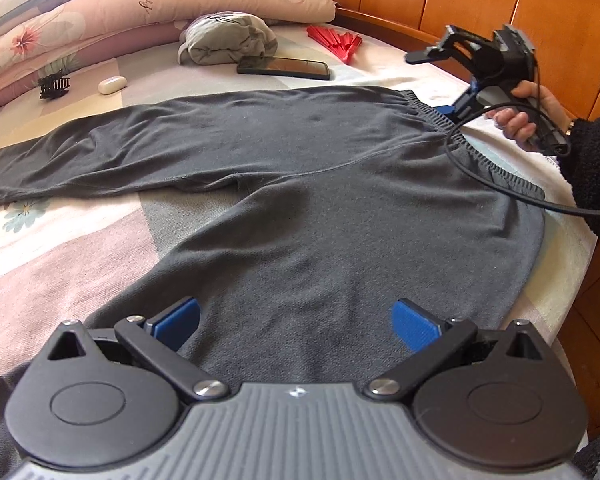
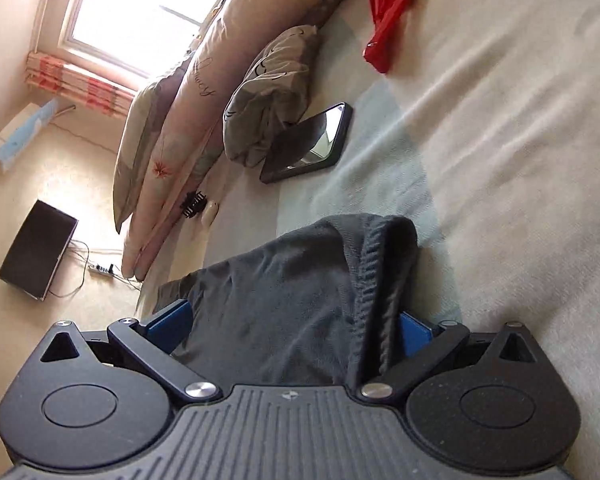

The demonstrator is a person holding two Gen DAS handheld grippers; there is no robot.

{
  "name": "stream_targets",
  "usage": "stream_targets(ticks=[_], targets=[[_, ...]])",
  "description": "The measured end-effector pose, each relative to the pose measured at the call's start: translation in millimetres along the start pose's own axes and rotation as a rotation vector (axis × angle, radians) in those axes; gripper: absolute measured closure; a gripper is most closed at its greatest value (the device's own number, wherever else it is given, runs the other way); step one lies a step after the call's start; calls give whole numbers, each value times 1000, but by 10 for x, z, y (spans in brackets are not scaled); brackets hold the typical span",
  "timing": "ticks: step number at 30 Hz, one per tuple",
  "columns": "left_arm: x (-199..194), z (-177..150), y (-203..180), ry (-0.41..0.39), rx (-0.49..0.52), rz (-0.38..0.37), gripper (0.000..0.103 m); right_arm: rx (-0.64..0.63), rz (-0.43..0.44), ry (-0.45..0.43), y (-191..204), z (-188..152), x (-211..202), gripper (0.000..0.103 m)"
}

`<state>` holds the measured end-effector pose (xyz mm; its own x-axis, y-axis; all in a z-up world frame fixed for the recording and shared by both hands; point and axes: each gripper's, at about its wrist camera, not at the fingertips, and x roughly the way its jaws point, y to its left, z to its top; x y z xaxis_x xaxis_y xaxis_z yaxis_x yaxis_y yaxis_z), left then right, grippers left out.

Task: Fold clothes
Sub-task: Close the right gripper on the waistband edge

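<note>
The dark trousers (image 1: 300,184) lie flat on the bed (image 1: 60,248), legs running toward nine o'clock, waistband at three. My right gripper (image 2: 296,328) has the waistband corner between its jaws; my left gripper (image 1: 296,324) hovers wide, empty, over the near leg.

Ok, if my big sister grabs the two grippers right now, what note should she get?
Left gripper: open, empty, hovering over the near leg of the dark grey knit trousers.
Right gripper: at the trousers' ribbed elastic waistband, which is bunched up between its blue fingers; the jaws look wide apart, so I cannot tell if it grips.
Trousers: spread out on the pastel patchwork bedsheet, legs apart, no fold made yet.
Left to do: all the folding.
Mind the black phone and red folding fan beyond.
</note>
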<state>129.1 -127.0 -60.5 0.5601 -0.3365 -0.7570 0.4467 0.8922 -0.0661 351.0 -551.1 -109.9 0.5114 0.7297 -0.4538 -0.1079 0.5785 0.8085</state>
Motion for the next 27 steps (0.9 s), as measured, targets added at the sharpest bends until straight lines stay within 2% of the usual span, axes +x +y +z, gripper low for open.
stream_targets(ticks=[6, 12, 16, 20, 22, 24, 27], targets=[[30, -7, -11, 0, -10, -7, 1, -107, -13, 31, 77, 126, 166, 0], [75, -16, -4, 11, -17, -8, 1, -135, 86, 71, 32, -6, 55, 0], [87, -4, -14, 16, -16, 8, 1, -97, 86, 43, 4, 207, 227, 0], [71, -15, -1, 12, -10, 19, 1, -175, 62, 68, 53, 238, 348, 0], [87, -27, 26, 19, -21, 23, 1, -231, 80, 84, 43, 191, 326, 1], [106, -40, 43, 25, -29, 30, 1, -244, 87, 77, -27, 191, 276, 11], [115, -59, 49, 31, -35, 34, 1, -210, 60, 67, -170, 252, 235, 43]])
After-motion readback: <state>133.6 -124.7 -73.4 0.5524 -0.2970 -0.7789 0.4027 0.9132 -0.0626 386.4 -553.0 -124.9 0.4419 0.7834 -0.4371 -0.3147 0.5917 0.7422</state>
